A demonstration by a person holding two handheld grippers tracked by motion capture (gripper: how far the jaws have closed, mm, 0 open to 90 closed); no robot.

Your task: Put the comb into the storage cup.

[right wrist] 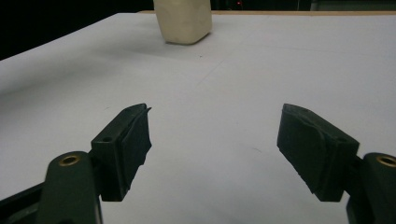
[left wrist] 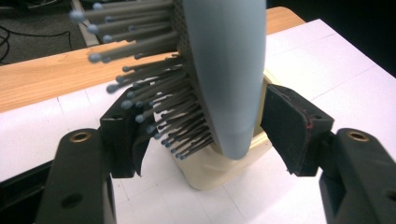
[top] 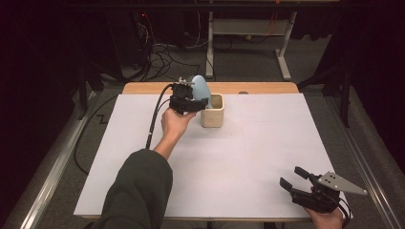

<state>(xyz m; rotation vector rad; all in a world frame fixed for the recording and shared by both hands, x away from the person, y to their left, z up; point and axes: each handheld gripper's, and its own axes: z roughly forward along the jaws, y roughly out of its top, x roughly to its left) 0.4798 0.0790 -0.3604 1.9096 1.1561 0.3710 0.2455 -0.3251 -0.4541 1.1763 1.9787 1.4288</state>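
A light blue hairbrush (top: pixel 201 87) with grey bristles stands head-up, its lower end in a cream square cup (top: pixel 213 117) at the far middle of the white table cover. My left gripper (top: pixel 192 98) is at the cup's left, shut on the hairbrush head (left wrist: pixel 224 70): one pad meets the bristle tips, the other the smooth back. The cup (left wrist: pixel 210 176) sits just below and behind the jaws. My right gripper (top: pixel 292 176) rests near the front right edge, open and holding nothing (right wrist: pixel 215 140). The cup (right wrist: pixel 184 21) lies far ahead of it.
A white sheet (top: pixel 248 157) covers the table, and a wooden strip (top: pixel 258 88) runs along its far edge. Cables and a desk frame (top: pixel 248 33) stand on the floor beyond. Metal rails flank the table.
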